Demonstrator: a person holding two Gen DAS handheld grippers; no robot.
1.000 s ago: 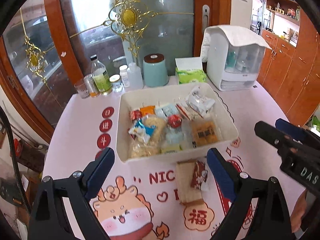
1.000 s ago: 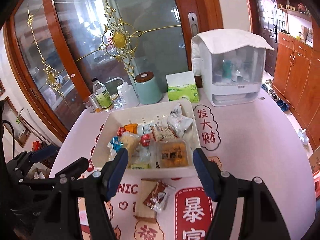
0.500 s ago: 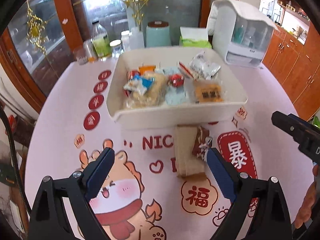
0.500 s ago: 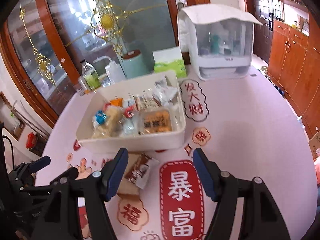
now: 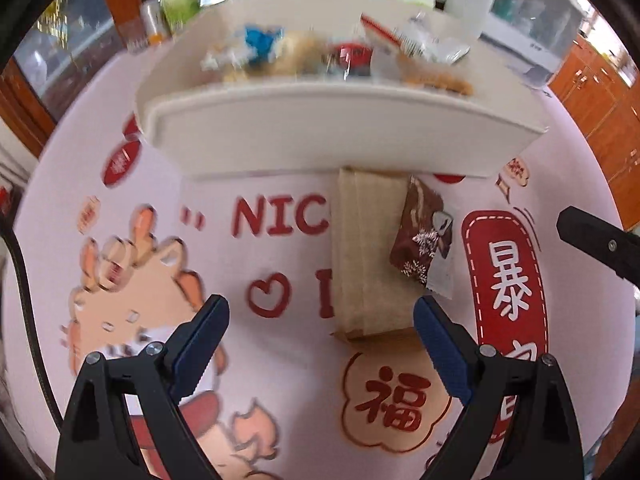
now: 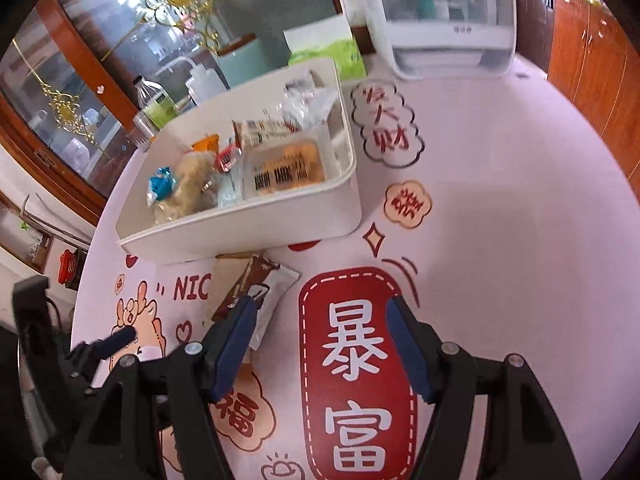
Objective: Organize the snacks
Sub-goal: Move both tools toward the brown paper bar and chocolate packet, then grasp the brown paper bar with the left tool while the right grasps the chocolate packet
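Both tools are empty: the left gripper stands spread wide above the tan pack, the right gripper part-spread over the bare cloth. The flat, paper-like tan pack lies against the bin wall with a glossy, crinkled brown sachet overlapping its right edge. Advised: straddle the pack across its narrow width, clear of the sachet, and lift before crossing the smooth, rigid white rim.
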